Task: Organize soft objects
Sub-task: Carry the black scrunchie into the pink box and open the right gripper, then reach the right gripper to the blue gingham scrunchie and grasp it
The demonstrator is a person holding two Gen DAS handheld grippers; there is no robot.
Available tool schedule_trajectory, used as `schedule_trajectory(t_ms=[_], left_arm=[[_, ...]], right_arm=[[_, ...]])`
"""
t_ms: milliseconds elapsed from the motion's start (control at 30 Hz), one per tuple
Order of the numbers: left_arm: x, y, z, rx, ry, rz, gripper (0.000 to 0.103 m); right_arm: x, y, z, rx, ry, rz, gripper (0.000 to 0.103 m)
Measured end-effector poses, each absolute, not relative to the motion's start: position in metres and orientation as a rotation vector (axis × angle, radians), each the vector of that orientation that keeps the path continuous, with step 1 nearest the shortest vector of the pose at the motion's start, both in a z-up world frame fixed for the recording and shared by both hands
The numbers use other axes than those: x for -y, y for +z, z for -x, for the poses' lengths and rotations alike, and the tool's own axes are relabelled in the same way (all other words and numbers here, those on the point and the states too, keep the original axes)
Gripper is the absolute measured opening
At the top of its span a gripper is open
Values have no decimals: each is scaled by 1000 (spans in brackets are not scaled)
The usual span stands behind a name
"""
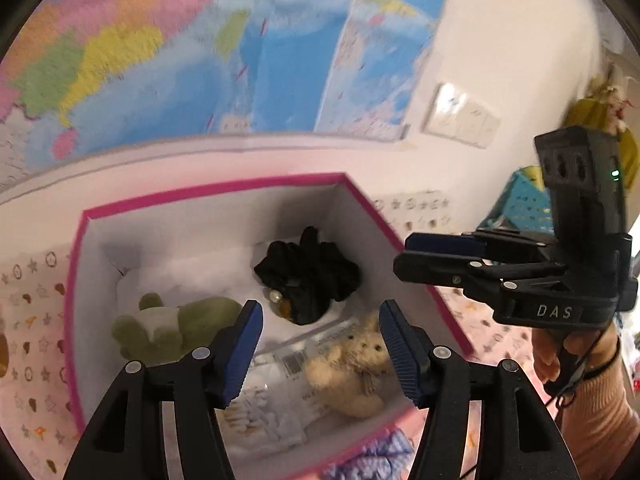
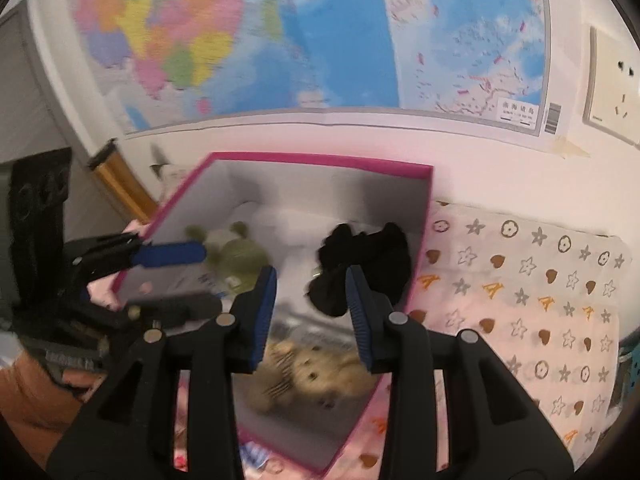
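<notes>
A pink-rimmed box (image 1: 208,194) with white walls holds a green plush (image 1: 168,326), a black fabric scrunchie (image 1: 308,276) and a beige teddy (image 1: 356,368). My left gripper (image 1: 320,354) is open and empty above the box's near side. My right gripper (image 1: 404,254) comes in from the right at the box rim. In the right wrist view the right gripper (image 2: 310,318) is open and empty over the box (image 2: 320,160), above the teddy (image 2: 312,376), with the scrunchie (image 2: 368,268) and green plush (image 2: 240,258) beyond. The left gripper (image 2: 192,276) is at the left.
The box sits on a pink bedsheet with stars and hearts (image 2: 520,288). A white packet with a barcode (image 1: 288,364) lies in the box. A map (image 2: 320,40) hangs on the wall behind. A wall socket (image 2: 612,84) is at right. A blue basket (image 1: 524,204) stands far right.
</notes>
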State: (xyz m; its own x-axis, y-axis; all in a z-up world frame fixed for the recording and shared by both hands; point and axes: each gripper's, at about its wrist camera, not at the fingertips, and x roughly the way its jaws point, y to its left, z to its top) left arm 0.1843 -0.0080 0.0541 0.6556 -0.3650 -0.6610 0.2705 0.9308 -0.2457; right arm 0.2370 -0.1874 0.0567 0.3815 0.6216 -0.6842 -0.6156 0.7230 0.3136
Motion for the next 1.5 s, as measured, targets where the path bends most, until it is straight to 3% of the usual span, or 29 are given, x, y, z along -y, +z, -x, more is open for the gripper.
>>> schedule_trajectory(t_ms=[400,1067,1200,1267,1333,1433,1500], left_arm=[[-2,58,-100,-699,-448,120,62],[10,-26,-76,-919,-455,205,61],[15,-33,-83,-947,-455,200,59],[18,-36,-88,-959,-455,194,56],[18,-41,-93,-979,-454,200,50],[18,-47,-99,-1002,-459,218,49],[18,-50,-101,-1018,-461,225,41]], right_arm=[[212,76,-140,-795,974,-56,40],[220,-49,-121,-1091,892,-276,41],[216,-57,-129,-1102,861,-296,42],[216,-63,-134,-1115,843,-314,48],[214,-69,-138,-1131,849,-332,48],[211,-74,-141,-1141,853,-333,48],[207,-73,-141,-1131,866,-318,48]])
